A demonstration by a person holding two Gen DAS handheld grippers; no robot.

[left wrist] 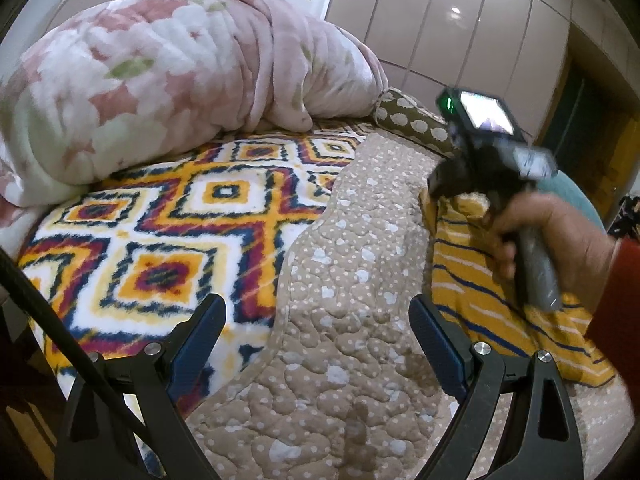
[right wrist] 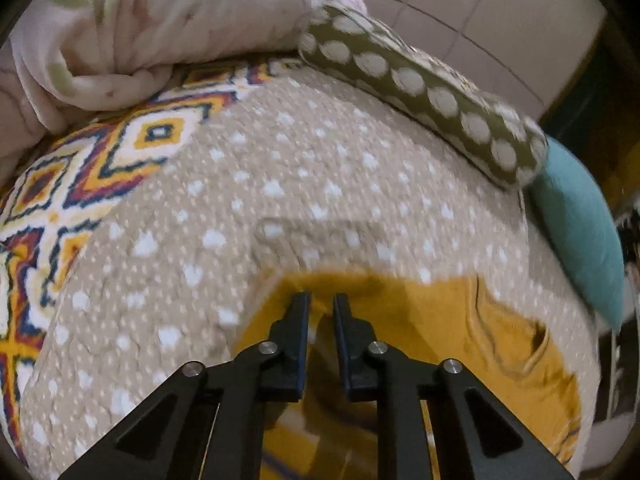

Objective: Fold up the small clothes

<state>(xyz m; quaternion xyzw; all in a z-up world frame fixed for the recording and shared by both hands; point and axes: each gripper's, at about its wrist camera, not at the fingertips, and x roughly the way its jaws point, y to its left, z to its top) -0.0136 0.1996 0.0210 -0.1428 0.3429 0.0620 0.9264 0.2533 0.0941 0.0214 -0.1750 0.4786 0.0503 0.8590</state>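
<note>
Centrally, the right gripper stands with its jaws drawn narrow, a small gap left between the tips, which press at the near-left edge of the yellow striped garment; whether cloth is pinched between them cannot be told through the blur. The left gripper hangs with jaws spread wide and nothing between them, above the beige quilted cover, just left of the garment.

Handling: the garment appears a thin, light knit, limp and creasing readily; it should drape rather than hold shape, and may drag on the quilted surface. A hem or corner, taken at two spread points, seems the soundest hold for a fold.

Views compared: the left wrist view alone shows the person's right hand gripping the tool's handle, the garment's blue and white stripes, and the patterned blanket under the pink floral duvet. The right wrist view alone shows the jaw tips at the cloth, a wrinkled fold at the garment's right, the dotted bolster and the teal cushion.
</note>
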